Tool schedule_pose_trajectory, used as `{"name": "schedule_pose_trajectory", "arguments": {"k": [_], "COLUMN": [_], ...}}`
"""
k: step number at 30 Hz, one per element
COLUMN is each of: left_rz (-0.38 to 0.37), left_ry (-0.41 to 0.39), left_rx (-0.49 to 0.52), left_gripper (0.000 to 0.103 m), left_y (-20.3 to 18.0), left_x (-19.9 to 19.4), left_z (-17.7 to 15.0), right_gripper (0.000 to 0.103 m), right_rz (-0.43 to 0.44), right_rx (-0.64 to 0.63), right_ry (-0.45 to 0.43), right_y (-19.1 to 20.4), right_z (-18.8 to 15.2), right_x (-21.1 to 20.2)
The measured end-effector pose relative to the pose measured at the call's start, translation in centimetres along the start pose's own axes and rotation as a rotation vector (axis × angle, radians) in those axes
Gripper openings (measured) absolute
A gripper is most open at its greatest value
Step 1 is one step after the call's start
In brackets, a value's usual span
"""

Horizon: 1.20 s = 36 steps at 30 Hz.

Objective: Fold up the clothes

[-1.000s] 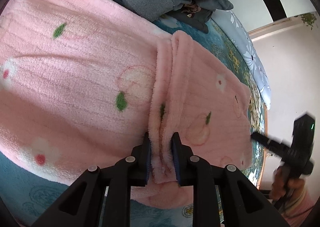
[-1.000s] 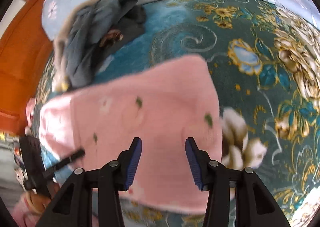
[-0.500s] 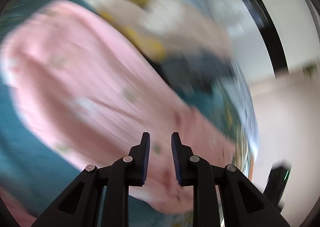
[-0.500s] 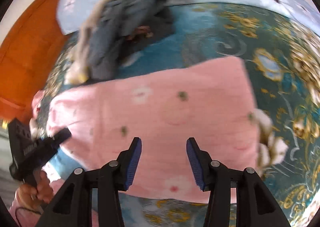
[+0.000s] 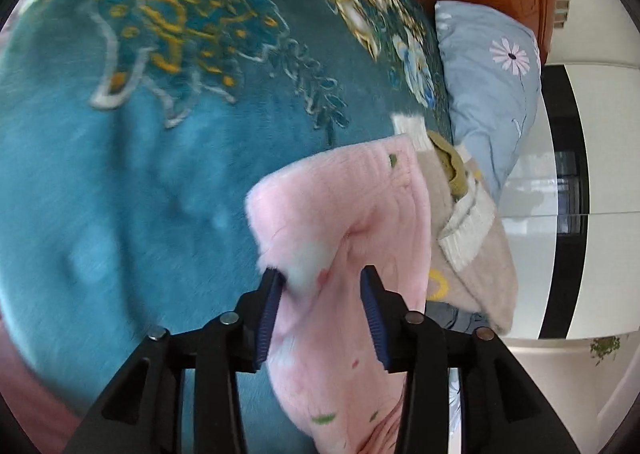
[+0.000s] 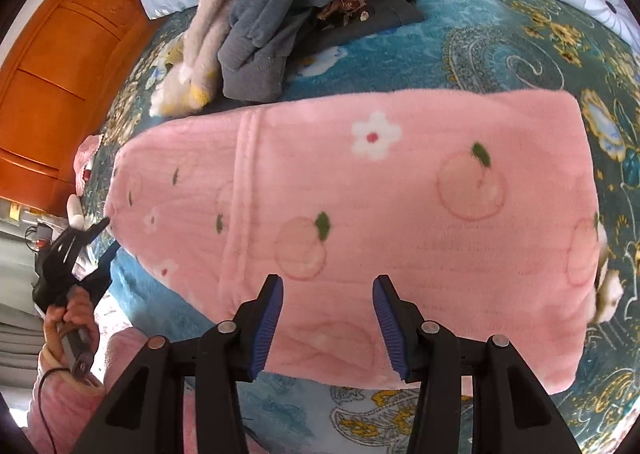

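Since a second ago our left gripper [image 5: 322, 296] has swung away from the middle fold of the pink garment [image 6: 360, 214] to its end. Its jaws have just been opening, and a fuzzy pink corner [image 5: 340, 214] sits loosely between them, the pads no longer pressing it. We see the same gripper small at the left in the right wrist view [image 6: 76, 250], held by a hand [image 6: 68, 318] just off the garment's narrow end.

Our right gripper [image 6: 328, 314] hovers over the garment's near edge, jaws apart with nothing between them.

We see the garment lying flat and folded across the teal flowered bedspread [image 6: 500, 42]. Its far edge runs straight, its right edge is squared off, and its near edge lies close to the bed's near side. Bare bedspread lies open to the right and beyond the far edge.

At the far left, well apart from the right gripper, a heap of grey clothes [image 6: 304, 2] and a beige sweater [image 5: 472, 238] lies close to the garment's far edge. A pale blue pillow [image 5: 492, 94] rests behind them against an orange wooden headboard [image 6: 60, 74].
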<state>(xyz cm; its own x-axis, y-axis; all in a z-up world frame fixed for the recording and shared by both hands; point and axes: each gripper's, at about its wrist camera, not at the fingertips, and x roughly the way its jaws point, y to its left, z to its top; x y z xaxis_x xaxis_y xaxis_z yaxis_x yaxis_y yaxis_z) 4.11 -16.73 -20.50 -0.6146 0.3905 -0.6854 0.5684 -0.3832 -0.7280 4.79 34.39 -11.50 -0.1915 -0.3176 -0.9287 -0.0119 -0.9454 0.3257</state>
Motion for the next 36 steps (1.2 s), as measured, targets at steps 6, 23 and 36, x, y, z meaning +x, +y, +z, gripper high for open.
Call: {"name": "schedule_pose_trajectory", "arguments": {"k": [6,23,36], "left_rz": [0.058,0.099,0.058], "left_ry": [0.039,0.053,0.027], "left_rx": [0.018,0.023,-0.038], "left_gripper": [0.045,0.055,0.026], "left_y": [1.1,2.1,1.6], "left_x": [0.3,0.2,1.1], "left_z": [1.4,2.0,2.3], "right_gripper": [0.051,0.051,0.052], "right_rz": [-0.025,-0.087,-0.076], "right_rx": [-0.001,0.025,-0.012], "right_ry": [0.016,0.091,0.085], "right_y": [0.1,0.0,1.4], "right_z": [0.0,-0.3,-0.4], "right_x": [-0.2,2.7,2.8]}}
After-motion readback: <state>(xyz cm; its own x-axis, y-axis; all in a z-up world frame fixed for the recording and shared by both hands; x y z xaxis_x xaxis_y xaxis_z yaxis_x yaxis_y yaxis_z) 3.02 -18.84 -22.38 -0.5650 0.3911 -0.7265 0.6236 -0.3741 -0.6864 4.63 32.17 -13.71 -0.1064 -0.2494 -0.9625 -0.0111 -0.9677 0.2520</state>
